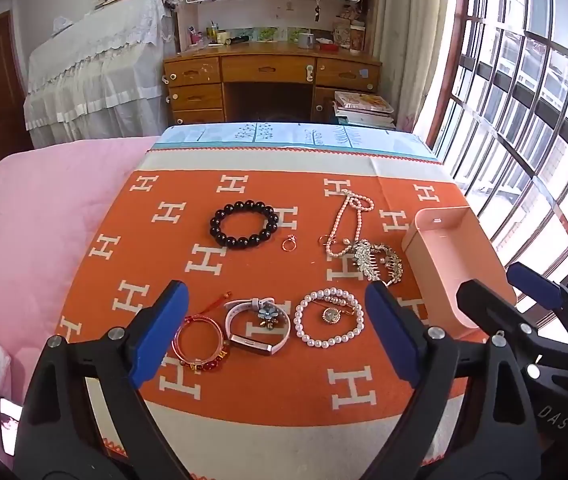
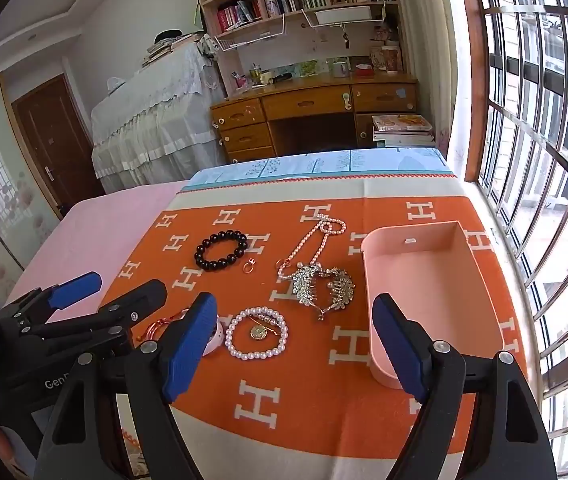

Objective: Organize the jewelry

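Jewelry lies on an orange cloth [image 1: 267, 392]: a black bead bracelet [image 1: 243, 224], a small ring [image 1: 288, 243], a pink pearl necklace [image 1: 348, 220], a rhinestone hair comb [image 1: 378, 261], a white pearl bracelet [image 1: 328, 317] with a brooch inside, a white watch [image 1: 257, 326] and a red bangle [image 1: 199, 342]. An empty pink box [image 2: 432, 300] stands at the right. My left gripper [image 1: 277, 332] is open above the watch. My right gripper [image 2: 296, 344] is open above the cloth, between the pearl bracelet [image 2: 256, 333] and the box.
A pink bedspread [image 1: 35, 240] lies to the left of the cloth. A barred window [image 2: 544, 160] runs along the right edge. A wooden desk [image 1: 271, 76] and bookshelves stand beyond the far edge.
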{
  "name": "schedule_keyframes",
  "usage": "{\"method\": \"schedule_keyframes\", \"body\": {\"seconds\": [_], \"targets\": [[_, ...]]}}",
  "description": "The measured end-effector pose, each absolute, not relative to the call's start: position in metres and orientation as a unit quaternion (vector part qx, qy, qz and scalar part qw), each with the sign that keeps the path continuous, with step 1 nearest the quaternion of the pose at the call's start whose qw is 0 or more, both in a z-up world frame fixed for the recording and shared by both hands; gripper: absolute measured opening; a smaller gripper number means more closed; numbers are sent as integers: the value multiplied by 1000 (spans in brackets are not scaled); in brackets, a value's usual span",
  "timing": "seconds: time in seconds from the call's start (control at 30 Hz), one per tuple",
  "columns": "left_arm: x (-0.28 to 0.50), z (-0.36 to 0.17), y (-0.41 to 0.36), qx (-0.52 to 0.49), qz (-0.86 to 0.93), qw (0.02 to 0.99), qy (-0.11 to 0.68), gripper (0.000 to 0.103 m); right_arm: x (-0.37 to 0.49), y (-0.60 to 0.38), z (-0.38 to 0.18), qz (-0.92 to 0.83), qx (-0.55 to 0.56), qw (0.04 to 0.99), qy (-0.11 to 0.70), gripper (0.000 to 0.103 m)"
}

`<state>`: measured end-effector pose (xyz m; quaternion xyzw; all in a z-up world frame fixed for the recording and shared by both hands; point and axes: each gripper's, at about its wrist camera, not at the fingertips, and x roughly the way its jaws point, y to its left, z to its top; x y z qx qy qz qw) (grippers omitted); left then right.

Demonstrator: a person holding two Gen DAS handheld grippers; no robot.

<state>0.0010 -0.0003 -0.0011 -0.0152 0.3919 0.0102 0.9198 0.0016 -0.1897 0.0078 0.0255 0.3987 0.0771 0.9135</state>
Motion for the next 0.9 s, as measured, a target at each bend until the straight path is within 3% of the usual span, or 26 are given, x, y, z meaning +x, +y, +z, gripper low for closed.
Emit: {"method": "schedule_keyframes", "body": {"seconds": [0.9], "targets": [[4,-13,5,-28,7,910,415,88,2,-188,1,76,23,912,403,81]]}}
